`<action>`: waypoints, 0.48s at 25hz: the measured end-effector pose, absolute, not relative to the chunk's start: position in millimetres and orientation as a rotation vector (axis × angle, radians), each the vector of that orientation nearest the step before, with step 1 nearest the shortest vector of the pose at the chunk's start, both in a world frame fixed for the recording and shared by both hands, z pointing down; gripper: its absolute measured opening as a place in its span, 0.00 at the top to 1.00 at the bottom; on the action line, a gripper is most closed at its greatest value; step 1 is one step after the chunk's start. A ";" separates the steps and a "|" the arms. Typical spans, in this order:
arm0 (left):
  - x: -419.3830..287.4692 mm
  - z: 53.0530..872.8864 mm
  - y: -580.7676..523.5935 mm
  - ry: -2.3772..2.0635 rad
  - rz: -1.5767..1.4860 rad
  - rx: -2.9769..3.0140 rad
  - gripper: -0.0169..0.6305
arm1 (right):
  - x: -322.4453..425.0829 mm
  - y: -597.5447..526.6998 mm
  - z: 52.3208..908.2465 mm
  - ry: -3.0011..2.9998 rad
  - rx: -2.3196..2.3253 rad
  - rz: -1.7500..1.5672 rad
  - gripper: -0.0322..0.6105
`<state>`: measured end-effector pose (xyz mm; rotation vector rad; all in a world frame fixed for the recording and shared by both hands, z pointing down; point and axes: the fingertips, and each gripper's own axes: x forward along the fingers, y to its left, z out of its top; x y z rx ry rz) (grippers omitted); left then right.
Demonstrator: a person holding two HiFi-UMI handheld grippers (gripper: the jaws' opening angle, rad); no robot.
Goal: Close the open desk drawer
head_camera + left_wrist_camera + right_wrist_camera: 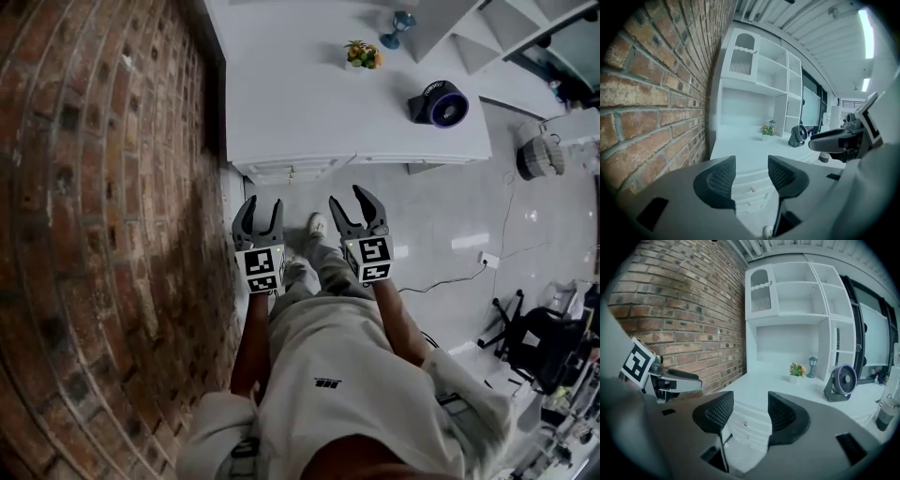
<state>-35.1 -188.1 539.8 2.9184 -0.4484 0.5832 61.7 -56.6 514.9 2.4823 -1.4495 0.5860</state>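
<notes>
Your red-brown brick wall flanks the plain white surface carrying a dark purple round fan. Black-and-white square markers pattern your left hand-held gripper and right hand-held gripper.

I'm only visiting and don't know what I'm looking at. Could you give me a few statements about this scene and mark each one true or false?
1. The left gripper and the right gripper both hold nothing, and their fingers are apart. True.
2. The fan stands on the floor. False: it stands on the white desk, not far from the potted plant.
3. The brick wall is on the person's left. True.
4. The left gripper is touching the drawers. False: both grippers are held in the air, short of the desk front.
</notes>
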 end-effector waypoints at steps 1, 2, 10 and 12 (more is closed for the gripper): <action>-39.0 536.0 -185.8 -0.448 0.573 2.921 0.62 | 58.9 -54.7 510.9 -1.449 2.487 0.573 0.59; -42.4 532.1 -183.5 -0.447 0.560 2.924 0.63 | 56.4 -53.2 507.1 -1.450 2.491 0.560 0.59; -57.3 515.9 -176.6 -0.450 0.519 2.948 0.64 | 42.4 -51.7 480.8 -1.476 2.510 0.468 0.61; -57.1 514.3 -174.3 -0.442 0.520 2.952 0.64 | 40.4 -51.5 477.1 -1.483 2.514 0.459 0.61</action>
